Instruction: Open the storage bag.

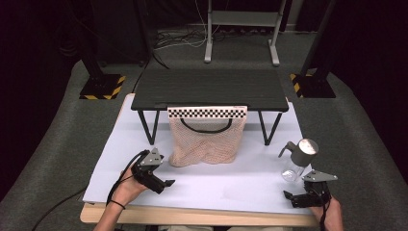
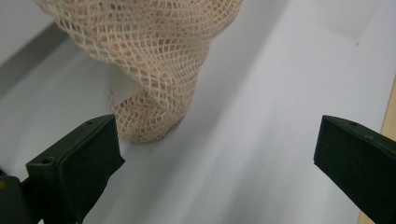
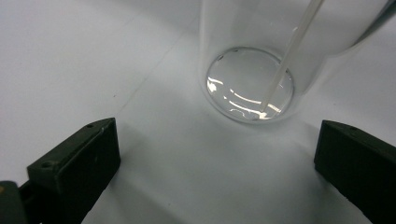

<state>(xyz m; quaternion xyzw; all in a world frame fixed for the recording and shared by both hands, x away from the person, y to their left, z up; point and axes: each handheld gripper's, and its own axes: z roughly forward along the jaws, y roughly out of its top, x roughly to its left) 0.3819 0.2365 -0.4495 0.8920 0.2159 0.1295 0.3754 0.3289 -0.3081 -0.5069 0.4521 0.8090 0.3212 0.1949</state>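
A beige mesh bag (image 1: 206,139) with black handles hangs from the front edge of a low black table (image 1: 210,89), its bottom resting on the white sheet (image 1: 221,180). My left gripper (image 1: 168,184) is open, low on the sheet just left of and below the bag; in the left gripper view the bag's lower corner (image 2: 149,116) lies a little ahead of the jaws. A clear glass dispenser bottle (image 1: 297,161) with a grey metal top stands at the right. My right gripper (image 1: 288,197) is open just in front of it; the bottle's base (image 3: 250,84) sits ahead of the jaws.
A checkered strip (image 1: 207,112) runs along the bag's top. The black table's legs (image 1: 153,126) stand on the sheet. The wooden front edge (image 1: 192,216) of the tabletop lies close behind both grippers. Stand bases with yellow-black tape (image 1: 102,86) sit on the floor beyond.
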